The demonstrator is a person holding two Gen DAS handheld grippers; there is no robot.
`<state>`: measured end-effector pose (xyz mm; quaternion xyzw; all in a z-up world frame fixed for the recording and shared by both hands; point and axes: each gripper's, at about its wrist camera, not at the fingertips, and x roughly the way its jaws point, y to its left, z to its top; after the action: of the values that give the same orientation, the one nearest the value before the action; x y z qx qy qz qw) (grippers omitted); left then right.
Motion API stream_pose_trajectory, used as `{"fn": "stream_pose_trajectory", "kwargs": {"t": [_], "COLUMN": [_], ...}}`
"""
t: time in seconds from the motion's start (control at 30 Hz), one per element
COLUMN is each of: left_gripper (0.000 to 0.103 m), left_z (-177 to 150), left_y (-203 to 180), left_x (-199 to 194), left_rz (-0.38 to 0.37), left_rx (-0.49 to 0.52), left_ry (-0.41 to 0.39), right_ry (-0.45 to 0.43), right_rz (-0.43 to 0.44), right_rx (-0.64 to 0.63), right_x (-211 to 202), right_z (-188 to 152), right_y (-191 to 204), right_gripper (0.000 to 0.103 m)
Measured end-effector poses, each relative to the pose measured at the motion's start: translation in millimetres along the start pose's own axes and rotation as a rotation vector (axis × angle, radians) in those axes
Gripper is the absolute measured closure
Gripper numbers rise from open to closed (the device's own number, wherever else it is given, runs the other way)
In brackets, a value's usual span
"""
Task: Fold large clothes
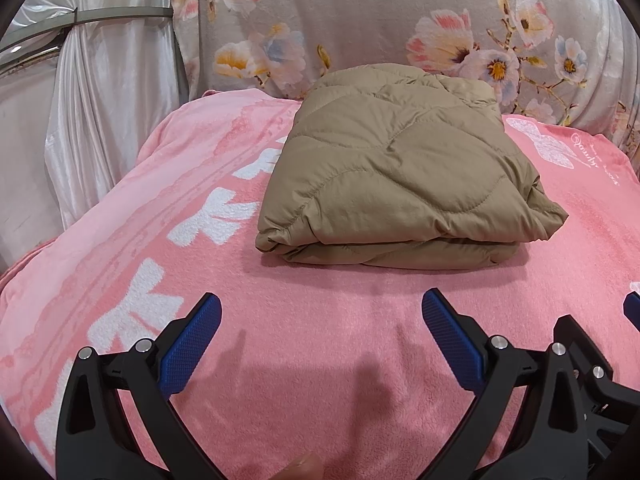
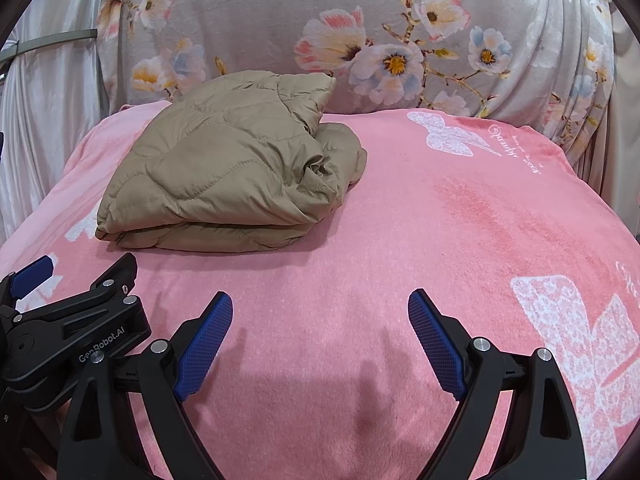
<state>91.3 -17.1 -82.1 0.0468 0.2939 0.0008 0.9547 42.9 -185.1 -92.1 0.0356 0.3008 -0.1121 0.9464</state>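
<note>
Quilted tan jacket (image 1: 404, 172), folded into a thick rectangular bundle, lies on the pink blanket (image 1: 320, 340) toward its far side, well beyond both tools and touching neither. Left gripper (image 1: 322, 320): jaws spread wide, blue pads (image 1: 192, 344) facing each other over bare blanket, nothing between them; the jacket sits straight ahead of it. Right gripper (image 2: 320, 320): jaws likewise spread wide and empty, with the jacket (image 2: 228, 172) lying ahead and to the left. The two tools hover side by side near the blanket's near edge. No containers appear; the blanket alone bears the jacket. A floral grey cover (image 1: 400, 20) rises behind the blanket, and pale satin drapery (image 1: 100, 100) hangs at far left. The right wrist view alone shows the jacket's loosely bunched right end and the lettered black body of the left tool; the left wrist view alone shows a fingertip (image 1: 300, 470) at the bottom edge.
</note>
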Motion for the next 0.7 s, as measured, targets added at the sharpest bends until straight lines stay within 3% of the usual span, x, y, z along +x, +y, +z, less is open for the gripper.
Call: {"fn": "stream_pose_trajectory", "kwargs": {"t": [0.7], "left_gripper": [0.005], "left_z": [0.0], "left_y": [0.5], "left_x": [0.1], "left_rz": [-0.001], "left_rx": [0.003], "left_ry": [-0.001], "right_ry": [-0.004], "right_rz": [-0.002], "right_rx": [0.0], "right_x": [-1.3], "right_z": [1.5], "right_y": [-2.6], "right_gripper": [0.016]}}
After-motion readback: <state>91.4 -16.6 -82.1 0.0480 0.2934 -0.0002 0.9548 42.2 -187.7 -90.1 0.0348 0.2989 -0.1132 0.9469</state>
